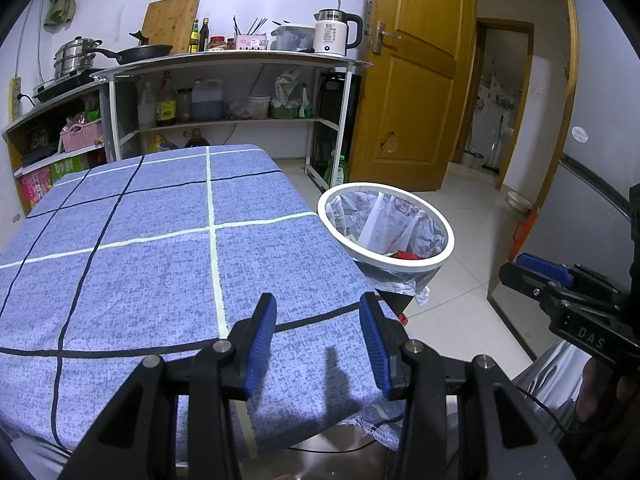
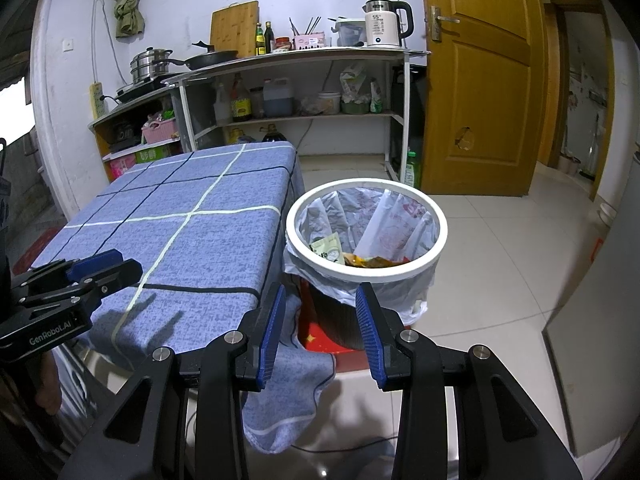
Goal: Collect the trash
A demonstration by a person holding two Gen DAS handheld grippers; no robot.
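Wrappers (image 2: 370, 260) are lying inside the white-rimmed, bag-lined bin (image 2: 434, 256), just right of the blue checked tablecloth (image 1: 160, 272). Left gripper (image 1: 318, 340) and right gripper (image 2: 320, 330) are hovering, jaws apart, empty. Scanning for leftovers looks wise.

Open left tool (image 1: 318, 344) above tablecloth (image 1: 160, 240)

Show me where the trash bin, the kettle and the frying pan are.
trash bin (image 2: 400, 276), right wrist view, front of its white rim
kettle (image 2: 382, 28), right wrist view, middle of its white body
frying pan (image 1: 146, 51), left wrist view, its dark bowl
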